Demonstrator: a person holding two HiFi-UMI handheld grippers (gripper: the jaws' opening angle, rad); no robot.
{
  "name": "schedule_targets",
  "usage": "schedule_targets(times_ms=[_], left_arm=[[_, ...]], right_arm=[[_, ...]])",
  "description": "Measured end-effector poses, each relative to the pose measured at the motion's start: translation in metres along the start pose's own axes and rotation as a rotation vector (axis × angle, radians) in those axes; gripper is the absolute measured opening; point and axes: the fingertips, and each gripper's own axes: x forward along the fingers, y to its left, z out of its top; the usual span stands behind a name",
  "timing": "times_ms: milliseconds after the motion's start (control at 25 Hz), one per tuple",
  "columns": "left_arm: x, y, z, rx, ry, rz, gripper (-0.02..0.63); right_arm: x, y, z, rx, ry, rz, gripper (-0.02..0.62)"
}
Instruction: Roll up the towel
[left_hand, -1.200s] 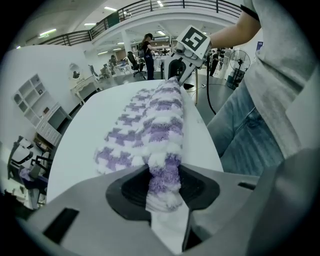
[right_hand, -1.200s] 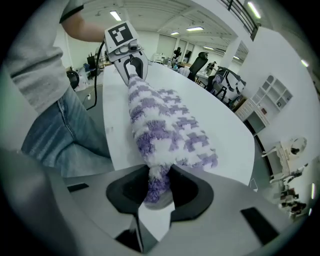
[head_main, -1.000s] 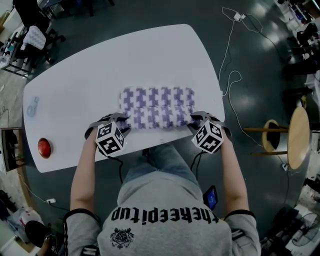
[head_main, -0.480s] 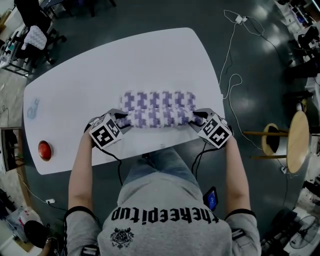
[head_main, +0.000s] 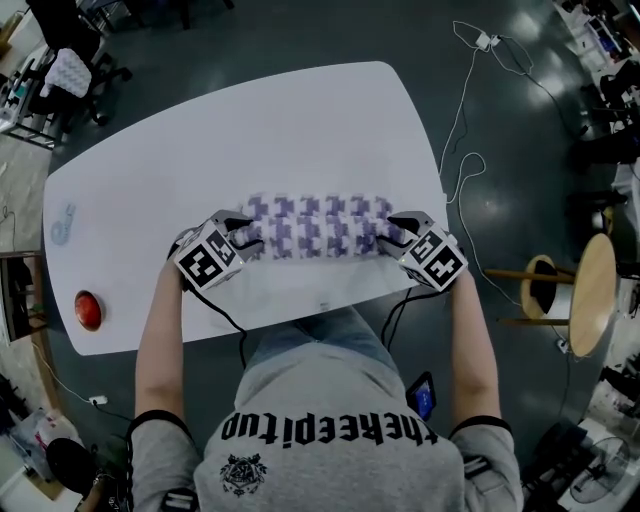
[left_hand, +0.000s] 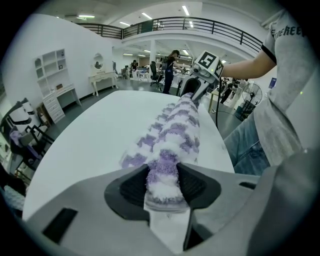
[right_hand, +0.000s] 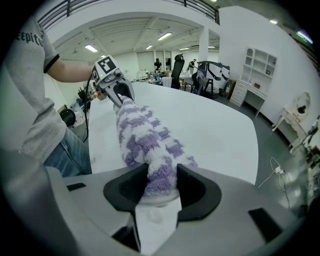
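So the purple-and-white fuzzy towel (head_main: 315, 225) is bunched into a fat roll lying crosswise on the white table (head_main: 250, 130), near the edge closest to the person. It looks more like a sausage than a flat cloth, with the checked pattern wrapping round it.

The left gripper (head_main: 245, 236) has the roll's left end. In the left gripper view the fluffy end sits right between the two dark pads, and both pads press into the pile, so it's grasping the towel. Those jaws have just been spreading wider with the towel between them, but the pads are on the fabric on both sides.

It's the same on the other side. The right gripper (head_main: 396, 232) is clamped on the roll's right end, and the right gripper view shows the end squeezed between its pads. Its jaws have also just been opening further around the towel. Each gripper view looks straight down the length of the roll to the opposite gripper at the far end.

From the head view both grippers point inward at each other, level with the tabletop, with the marker cubes toward the person. A red button (head_main: 88, 308) sits on the table's left end, well apart from the towel. A round wooden stool (head_main: 592, 275) and a white cable (head_main: 458, 110) are on the dark floor to the right.
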Motion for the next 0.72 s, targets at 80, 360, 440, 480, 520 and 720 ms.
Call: schedule_targets(times_ms=[80,360,440,480,520,720], left_arm=[[0.000,0.009,0.003,-0.003,0.000,0.010,0.179],[0.006,0.032,0.013,-0.012,0.008,0.025,0.181],[0.006,0.039,0.016,-0.018,0.008,0.035,0.181],[0.005,0.043,0.017,-0.023,0.009,0.041,0.182],[0.006,0.048,0.019,-0.026,0.007,0.046,0.181],[0.016,0.063,0.027,-0.041,0.005,0.073,0.181]], right_arm=[[0.003,-0.008,0.004,-0.001,-0.004,-0.002,0.158],[0.007,-0.031,0.010,-0.003,-0.011,0.001,0.167],[0.009,-0.037,0.014,-0.003,-0.020,-0.002,0.167],[0.010,-0.040,0.016,-0.003,-0.024,-0.005,0.167],[0.011,-0.044,0.017,-0.003,-0.029,-0.008,0.167],[0.014,-0.064,0.017,-0.001,-0.046,-0.018,0.166]])
